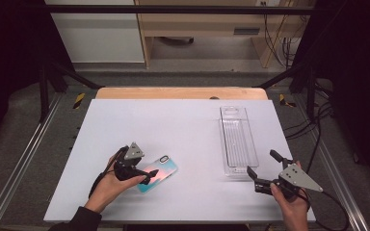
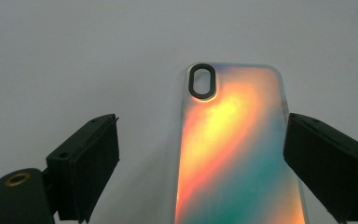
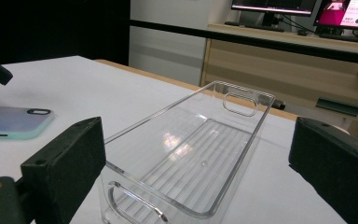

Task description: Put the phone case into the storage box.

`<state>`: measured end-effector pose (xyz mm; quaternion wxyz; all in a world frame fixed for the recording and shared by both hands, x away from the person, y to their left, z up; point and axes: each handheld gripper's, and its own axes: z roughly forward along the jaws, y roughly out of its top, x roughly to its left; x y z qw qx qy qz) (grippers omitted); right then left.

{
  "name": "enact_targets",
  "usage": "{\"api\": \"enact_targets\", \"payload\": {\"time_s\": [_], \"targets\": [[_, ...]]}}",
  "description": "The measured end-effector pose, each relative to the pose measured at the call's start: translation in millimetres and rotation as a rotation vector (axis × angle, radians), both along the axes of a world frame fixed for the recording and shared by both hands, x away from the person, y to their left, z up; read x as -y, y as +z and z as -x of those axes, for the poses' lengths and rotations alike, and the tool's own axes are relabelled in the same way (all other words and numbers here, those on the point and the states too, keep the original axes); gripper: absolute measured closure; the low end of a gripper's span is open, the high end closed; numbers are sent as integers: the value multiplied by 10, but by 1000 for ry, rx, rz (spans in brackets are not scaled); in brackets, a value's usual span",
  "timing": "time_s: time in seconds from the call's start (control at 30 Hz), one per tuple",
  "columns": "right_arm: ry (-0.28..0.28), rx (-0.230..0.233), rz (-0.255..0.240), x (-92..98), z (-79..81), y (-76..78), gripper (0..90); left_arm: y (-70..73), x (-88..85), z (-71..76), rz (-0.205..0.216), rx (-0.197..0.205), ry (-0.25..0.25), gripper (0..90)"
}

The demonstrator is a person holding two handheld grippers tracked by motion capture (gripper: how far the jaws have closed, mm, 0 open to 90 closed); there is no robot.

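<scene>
Straddling the phone case (image 2: 235,154), left tongs (image 2: 200,163) gape; right tongs (image 3: 196,168) gape before the clear tray (image 3: 186,158).

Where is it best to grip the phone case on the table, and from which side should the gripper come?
Probably across its two long edges. The phone case lies flat, and the open left gripper already straddles its narrow width from the end opposite the camera hole.
</scene>
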<state>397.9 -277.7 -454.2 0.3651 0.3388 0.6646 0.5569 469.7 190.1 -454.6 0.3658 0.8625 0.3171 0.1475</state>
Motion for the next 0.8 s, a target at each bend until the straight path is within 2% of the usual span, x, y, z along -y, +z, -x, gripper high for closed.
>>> {"api": "enact_targets", "payload": {"time_s": [0.43, 0.8], "targets": [[0, -1, 1, 0, -3, -2, 42, -97, 18, 57, -40, -36, -49, 100], [1, 2, 0, -1, -3, 0, 42, -158, 14, 111, -60, -53, -58, 100]]}}
